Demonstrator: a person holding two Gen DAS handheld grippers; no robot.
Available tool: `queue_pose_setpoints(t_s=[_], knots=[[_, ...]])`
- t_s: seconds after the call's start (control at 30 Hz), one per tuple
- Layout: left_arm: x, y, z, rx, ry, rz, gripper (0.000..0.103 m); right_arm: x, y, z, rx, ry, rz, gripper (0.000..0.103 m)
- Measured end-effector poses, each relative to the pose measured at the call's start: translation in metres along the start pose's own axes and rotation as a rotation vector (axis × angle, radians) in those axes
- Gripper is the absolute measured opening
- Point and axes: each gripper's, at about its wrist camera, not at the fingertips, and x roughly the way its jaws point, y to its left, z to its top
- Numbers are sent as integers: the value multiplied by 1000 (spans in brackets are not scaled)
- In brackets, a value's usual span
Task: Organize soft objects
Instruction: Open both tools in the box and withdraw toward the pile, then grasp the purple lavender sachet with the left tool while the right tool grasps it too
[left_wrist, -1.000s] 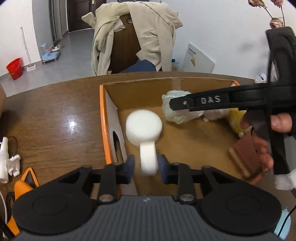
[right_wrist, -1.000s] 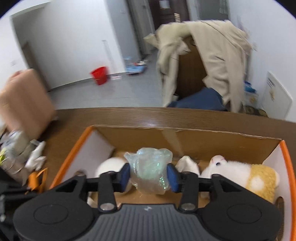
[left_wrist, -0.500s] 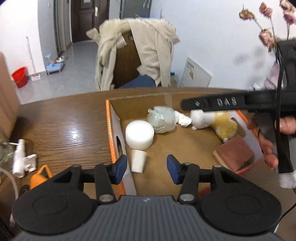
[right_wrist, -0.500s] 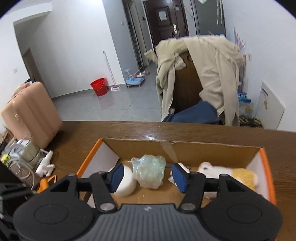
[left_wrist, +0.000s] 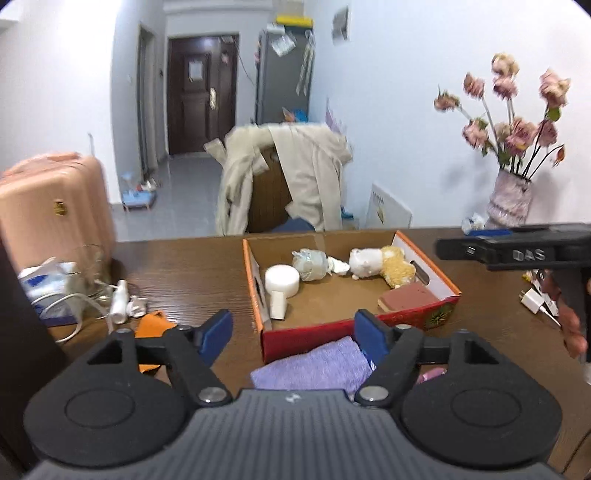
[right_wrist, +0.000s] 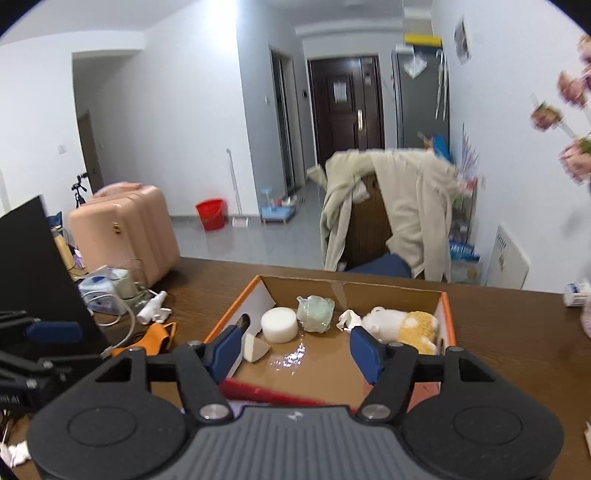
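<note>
An orange-rimmed cardboard box (left_wrist: 439, 258) stands on the brown table. It holds a white foam mushroom (left_wrist: 281, 280), a clear-wrapped bundle (left_wrist: 310, 264), a white and yellow plush toy (left_wrist: 380, 264) and a brown sponge (left_wrist: 408, 297). My left gripper (left_wrist: 293, 334) hovers in front of the box and above a purple cloth (left_wrist: 314, 365). Its jaws are opening with nothing between them. My right gripper (right_wrist: 295, 349) hangs over the box's near edge (right_wrist: 447, 306), its jaws also opening and empty. In that view the foam cap (right_wrist: 279, 325), bundle (right_wrist: 316, 312) and plush (right_wrist: 402, 325) lie beyond the fingers.
A white spray bottle (left_wrist: 120, 301), cables and an orange item (left_wrist: 153, 325) lie left of the box. A pink suitcase (left_wrist: 55, 210) stands beside the table. A flower vase (left_wrist: 509, 199) and a white charger (left_wrist: 532, 301) are at the right. Behind the table is a coat-draped chair (left_wrist: 288, 184).
The left gripper let go of the foam mushroom and the right let go of the wrapped bundle; both now lie in the box. Both grippers widened and drew back and up.
</note>
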Motion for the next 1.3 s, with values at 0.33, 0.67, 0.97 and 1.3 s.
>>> queue_pose_setpoints(t_s=[0.33,0.67,0.97,1.3], knots=[[-108,-34,-116,-13,-215,98,101,-129,45,-129,-58,-171,5,84],[-144,-63,-222,26,-213,86,103,-167,70,-269,71,-95,-37,88],[-103,-51,-214,-49,-135,58,103,-147,63,-265,94,-77,-39,87],[8,-2,-160,-129,-38,58,103,-57,46,-176,101,-115,19,86]])
